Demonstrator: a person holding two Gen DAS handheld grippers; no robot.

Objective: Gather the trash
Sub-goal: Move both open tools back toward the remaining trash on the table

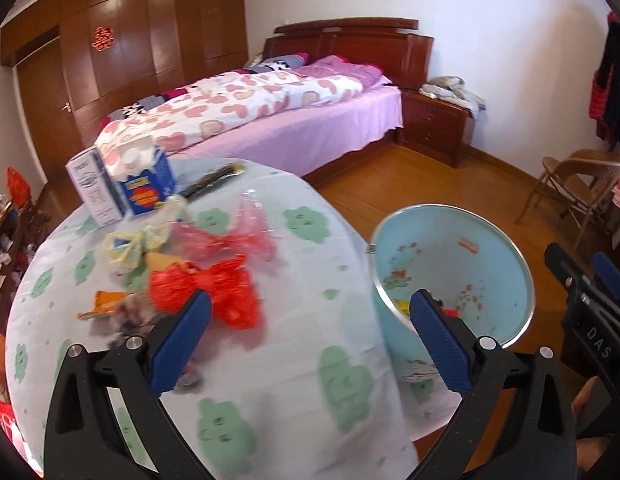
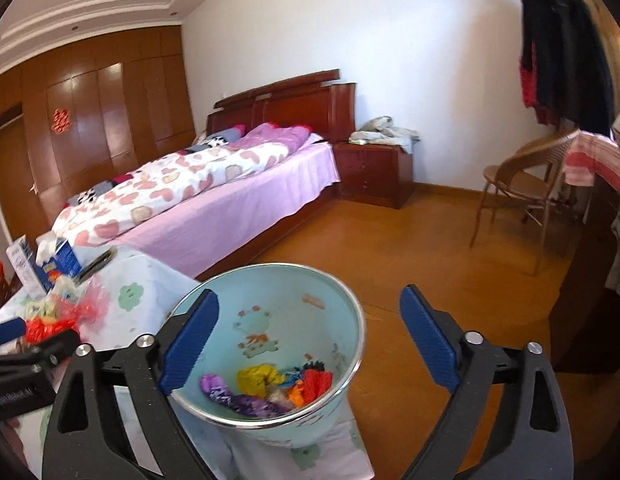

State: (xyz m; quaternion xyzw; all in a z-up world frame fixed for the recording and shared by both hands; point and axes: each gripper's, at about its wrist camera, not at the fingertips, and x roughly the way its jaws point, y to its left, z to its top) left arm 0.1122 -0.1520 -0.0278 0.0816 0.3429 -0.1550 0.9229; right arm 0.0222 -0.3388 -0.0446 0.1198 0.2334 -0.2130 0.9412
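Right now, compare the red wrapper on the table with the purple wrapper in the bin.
The red wrapper lies on the tablecloth, uncollected; the purple wrapper already sits at the bottom of the pale blue bin. The red one lies by itself in front of the other litter; the purple one lies against yellow and orange scraps. Both are crumpled, and neither is gripped.

"DAS" in white caps reads on the black body of the right gripper (image 1: 598,292), seen to the right of the left gripper's (image 1: 310,336) spread jaws. A red double-happiness paper sign (image 1: 103,38) hangs on the wooden wardrobe door (image 1: 122,48), far ahead-left. Blue carton (image 1: 144,184) and white box (image 1: 92,190), ahead-left on the table, carry print too blurred to read. In the right wrist view, small white lettering on the left gripper's black body at lower left is illegible.
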